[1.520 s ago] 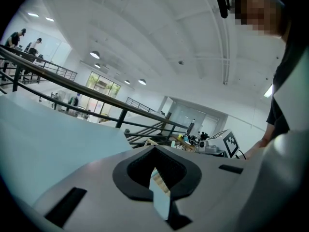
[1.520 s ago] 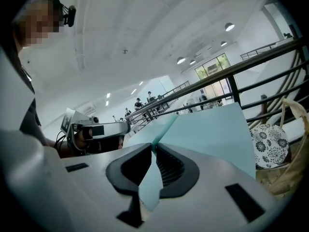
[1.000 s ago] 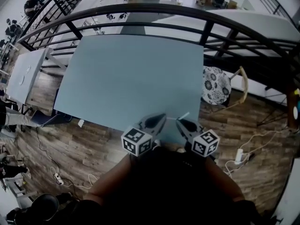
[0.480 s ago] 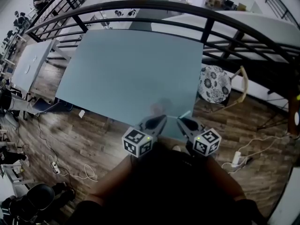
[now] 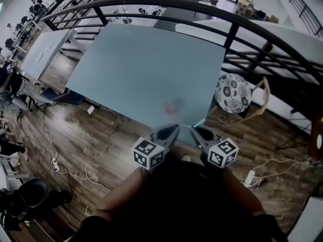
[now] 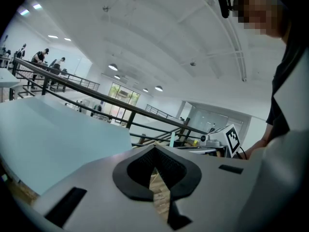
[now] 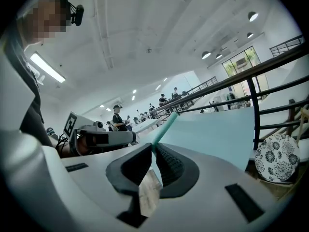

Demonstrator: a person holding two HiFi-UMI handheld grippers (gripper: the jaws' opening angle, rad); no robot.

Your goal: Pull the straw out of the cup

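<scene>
While at table [image 5: 126, 74] edge, right gripper [image 5: 195, 130] jaws on straw [image 7: 164, 127], left gripper [image 5: 174, 129] jaws together.

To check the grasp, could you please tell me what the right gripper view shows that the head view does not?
Only the right gripper view: the right hand-held gripper with jaws closed on the pale teal plastic straw. Only the head view: a faint pinkish translucent cup, apart from the straw. Both: the light blue tabletop and the round floral-patterned seat.
</scene>
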